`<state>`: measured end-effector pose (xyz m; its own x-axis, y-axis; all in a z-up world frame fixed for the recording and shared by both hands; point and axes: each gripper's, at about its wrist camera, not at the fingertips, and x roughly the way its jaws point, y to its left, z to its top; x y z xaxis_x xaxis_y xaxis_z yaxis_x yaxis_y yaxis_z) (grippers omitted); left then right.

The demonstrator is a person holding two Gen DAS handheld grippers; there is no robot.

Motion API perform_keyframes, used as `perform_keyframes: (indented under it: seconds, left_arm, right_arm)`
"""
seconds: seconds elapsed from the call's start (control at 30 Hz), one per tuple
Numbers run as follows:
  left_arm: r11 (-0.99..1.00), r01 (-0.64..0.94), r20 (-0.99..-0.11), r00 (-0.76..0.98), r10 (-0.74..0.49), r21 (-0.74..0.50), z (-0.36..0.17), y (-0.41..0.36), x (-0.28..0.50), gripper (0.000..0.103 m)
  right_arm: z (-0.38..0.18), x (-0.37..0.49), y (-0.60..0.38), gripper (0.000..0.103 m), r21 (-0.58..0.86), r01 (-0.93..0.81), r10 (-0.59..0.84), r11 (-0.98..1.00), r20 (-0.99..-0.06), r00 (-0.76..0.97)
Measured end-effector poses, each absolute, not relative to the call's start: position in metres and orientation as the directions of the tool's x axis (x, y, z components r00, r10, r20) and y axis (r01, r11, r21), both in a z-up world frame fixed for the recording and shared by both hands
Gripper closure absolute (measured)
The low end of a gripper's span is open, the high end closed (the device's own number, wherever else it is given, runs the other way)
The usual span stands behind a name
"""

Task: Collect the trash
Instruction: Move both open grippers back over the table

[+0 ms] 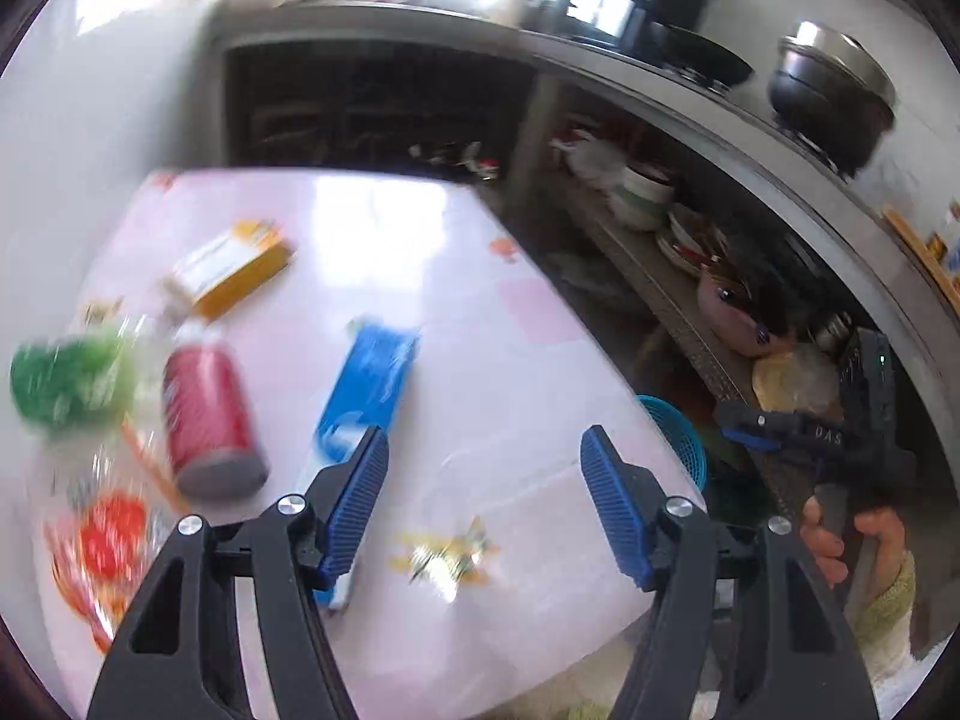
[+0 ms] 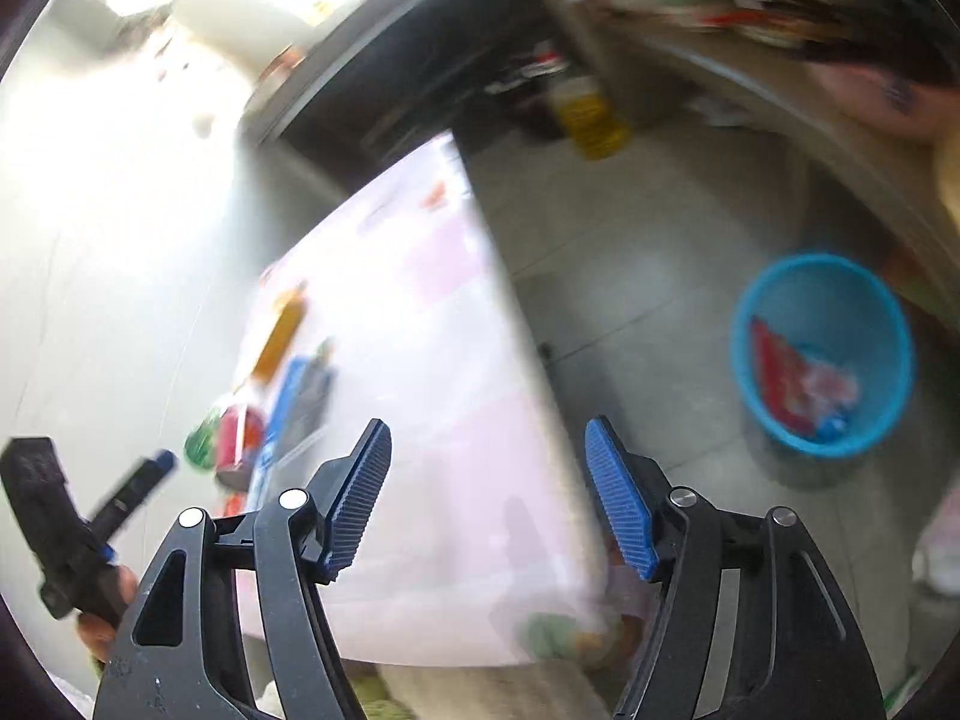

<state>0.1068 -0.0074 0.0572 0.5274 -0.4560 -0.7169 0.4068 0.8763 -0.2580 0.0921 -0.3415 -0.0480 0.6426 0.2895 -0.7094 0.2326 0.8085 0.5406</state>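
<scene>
Grippers: two; left gripper [image 1: 485,450] and right gripper [image 2: 488,444], each with jaws spread and nothing between the ribbed blue pads.
Trash on table: one red can [image 1: 210,414] lying on its side, one blue packet [image 1: 369,384], one yellow box [image 1: 234,267], one green wrapper [image 1: 72,381], one red-orange wrapper [image 1: 108,534], one crumpled gold foil scrap [image 1: 447,558]; all ahead of and left of the left gripper, foil just below its jaws.
Table [image 1: 480,312]: glossy pale pink cover.
Bin: one round blue basket [image 2: 822,354] on the floor, right of the right gripper.
Left view only: foil scrap, dark pot on the counter.
Right view only: basket interior, holding a red wrapper [image 2: 780,378].
Sharpness: both views motion-blurred.
</scene>
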Motion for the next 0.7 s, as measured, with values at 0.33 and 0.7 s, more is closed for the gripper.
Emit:
perform_keyframes:
  seconds: [0.33, 0.7]
  left_arm:
    - [0.823, 0.354, -0.673, 0.475, -0.567, -0.444, 0.025, 0.041, 0.09, 0.038]
    - [0.786, 0.419, -0.615, 0.491, -0.617, -0.454, 0.02, 0.07, 0.074, 0.038]
  right_arm:
    - [-0.048, 0.106, -0.289, 0.041, 0.356, 0.233, 0.177, 0.905, -0.814, 0.553]
    - [-0.071, 0.121, -0.267, 0.089, 0.22, 0.258, 0.083, 0.941, -0.887, 0.455]
